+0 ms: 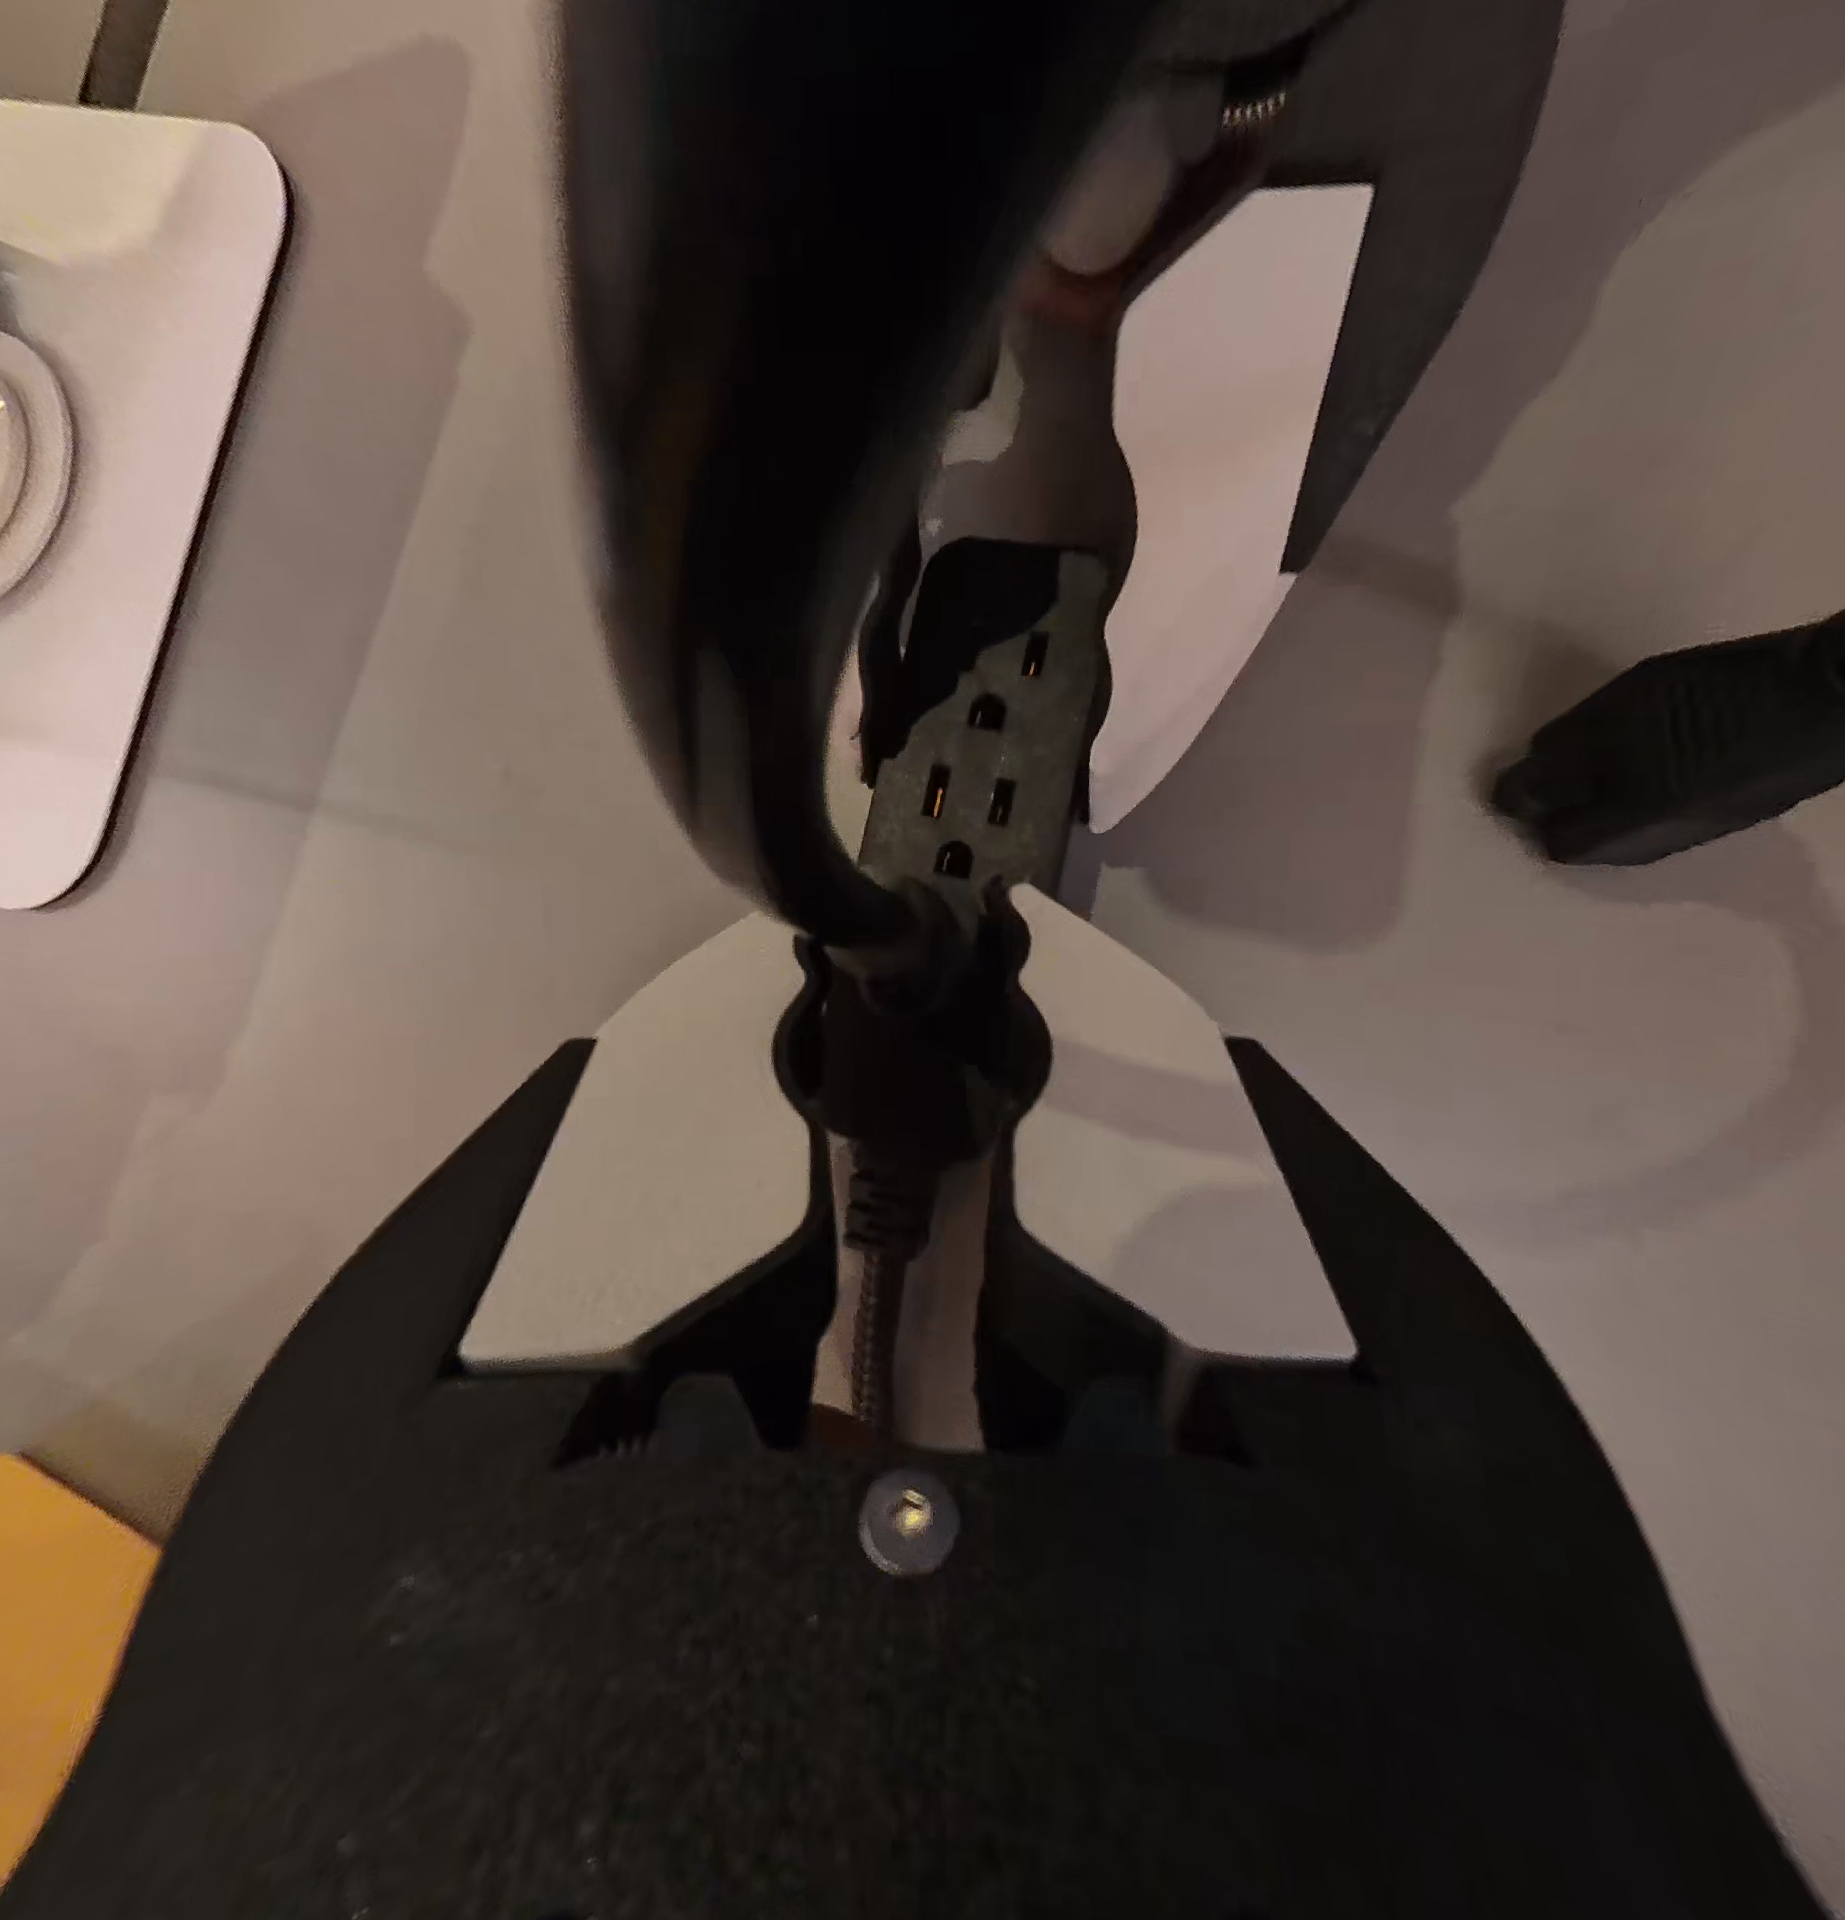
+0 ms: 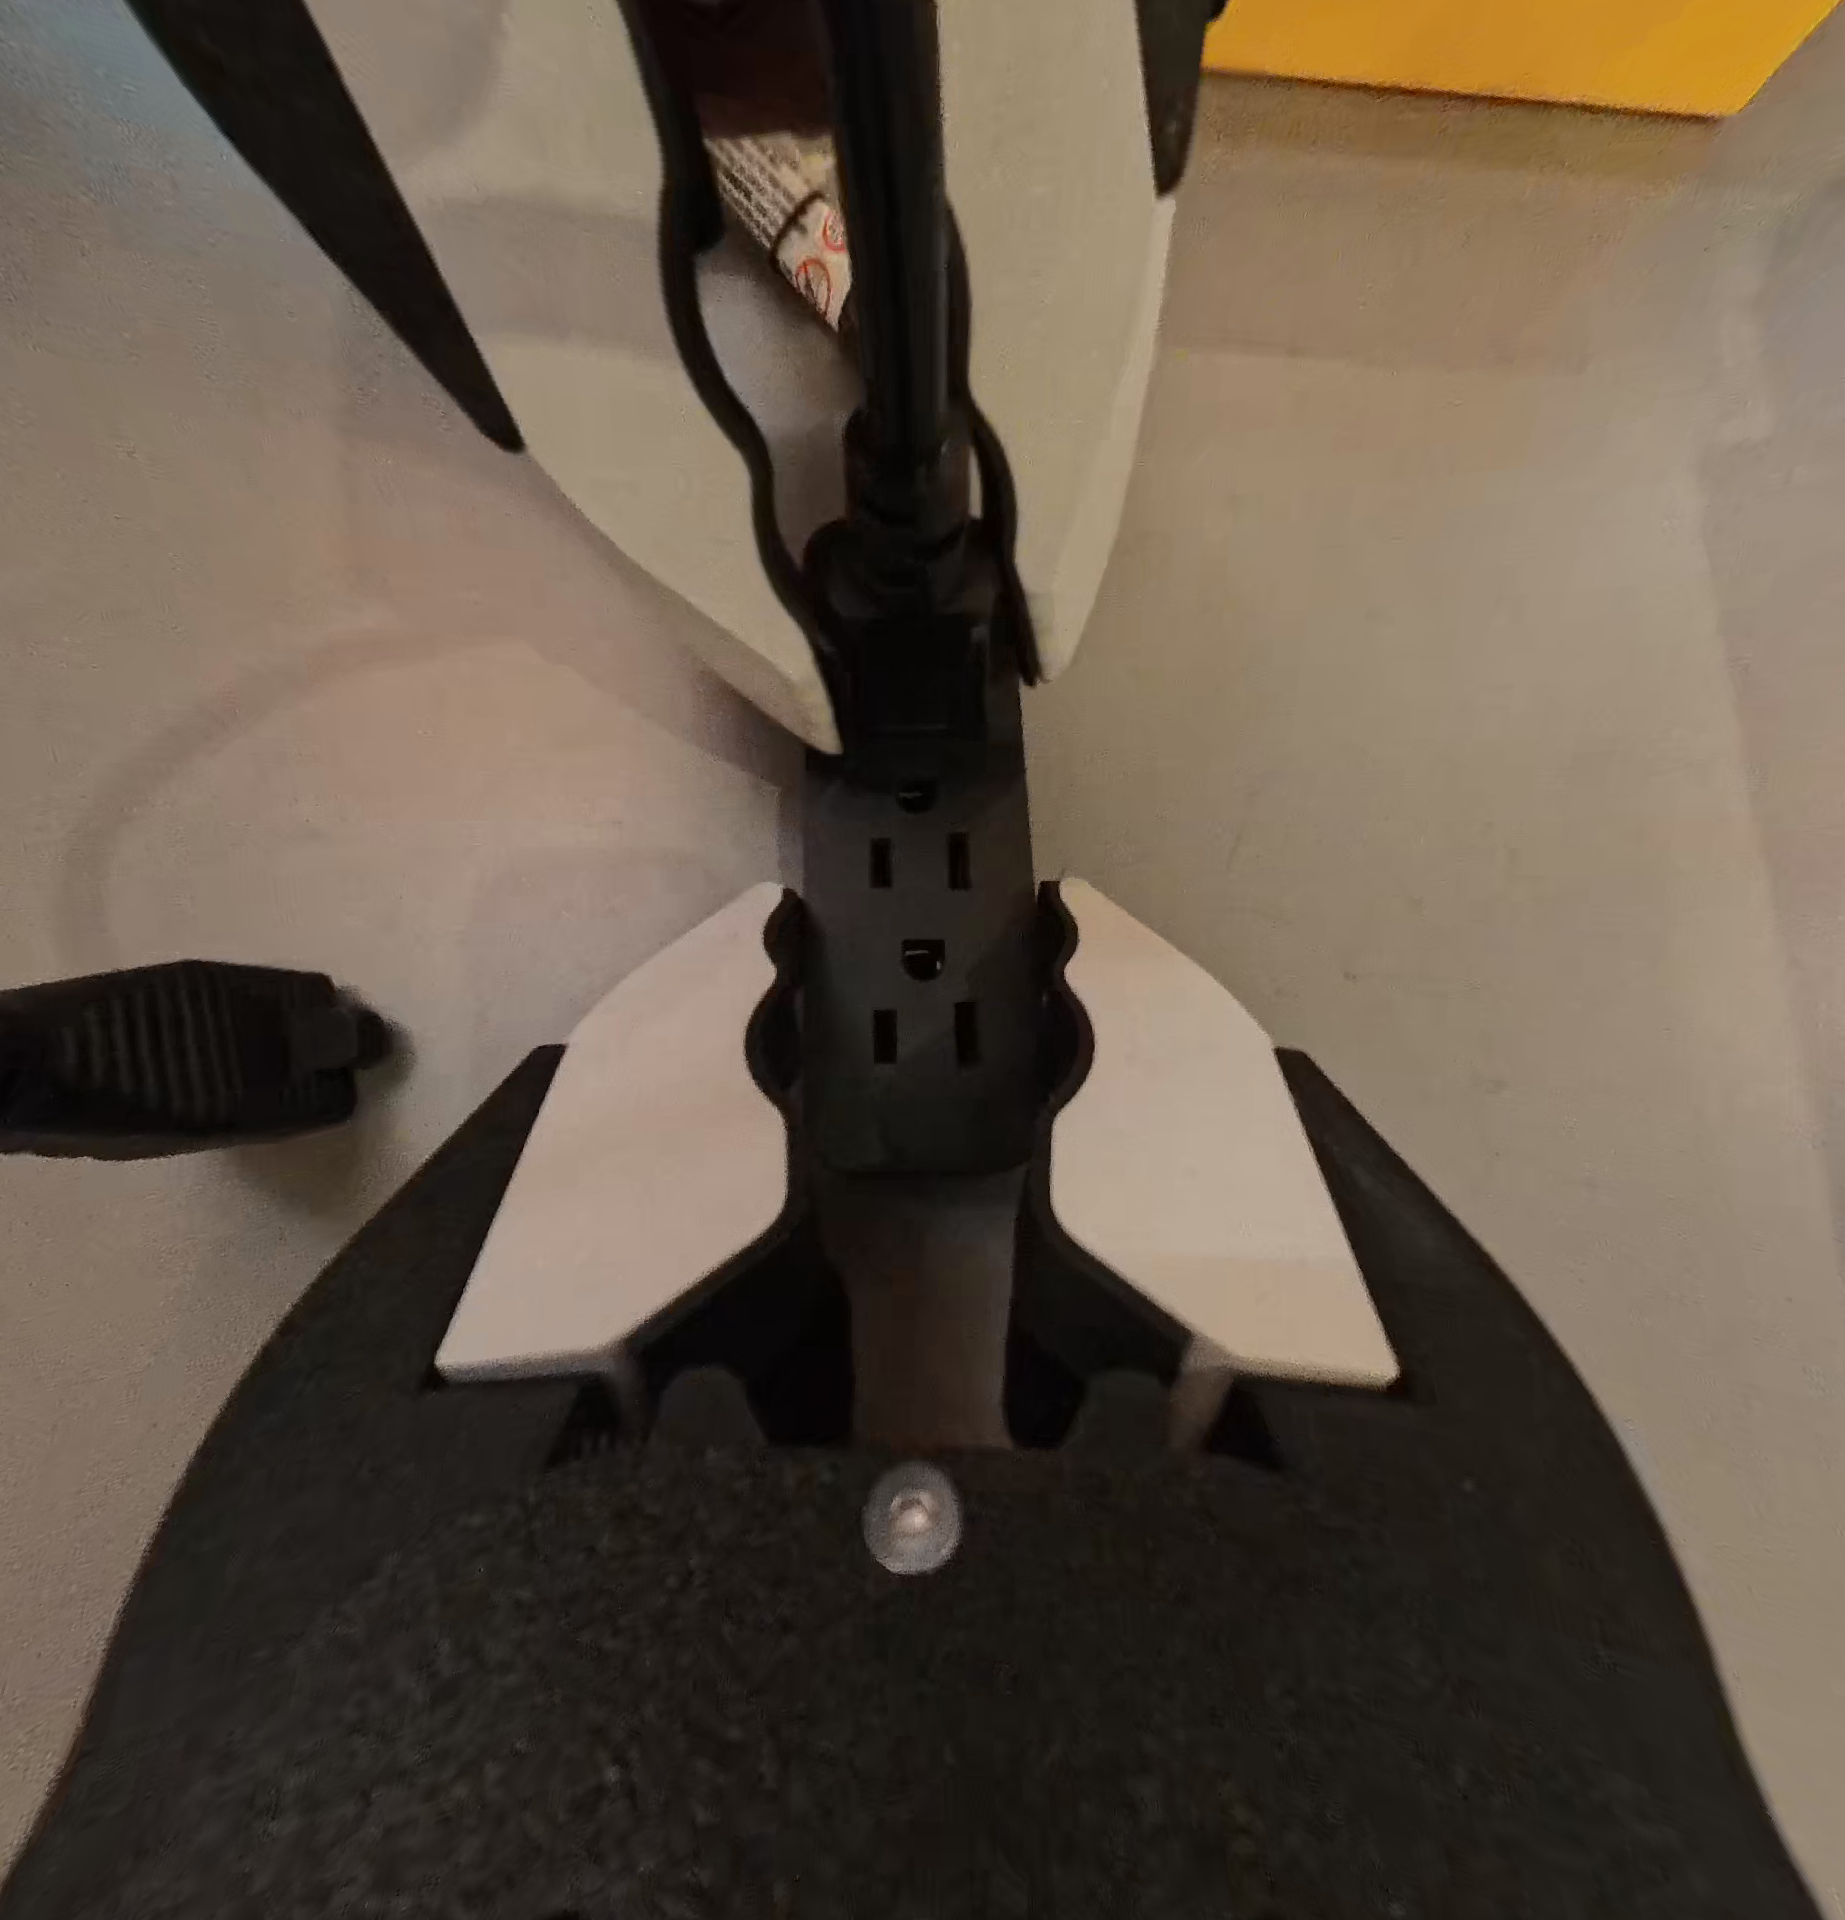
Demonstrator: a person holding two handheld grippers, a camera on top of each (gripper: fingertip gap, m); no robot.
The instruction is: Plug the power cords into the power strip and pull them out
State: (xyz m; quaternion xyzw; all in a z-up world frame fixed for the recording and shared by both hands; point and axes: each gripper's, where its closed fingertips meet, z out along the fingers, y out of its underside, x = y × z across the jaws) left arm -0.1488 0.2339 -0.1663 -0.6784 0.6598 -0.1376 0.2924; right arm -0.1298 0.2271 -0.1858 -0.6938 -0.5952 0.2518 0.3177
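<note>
The black power strip (image 2: 918, 987) lies on the pale worktop (image 2: 1469, 727), its near end pinched between the fingers of the right tool (image 2: 918, 997). Beyond that tool, the left tool (image 1: 913, 997) is pressed onto a black plug (image 2: 902, 665) seated in the strip's far outlet, its cord (image 1: 752, 520) arching up and away. Two outlets between the tools stand bare. A second black plug (image 2: 170, 1049) lies loose on the worktop, left of the right tool.
</note>
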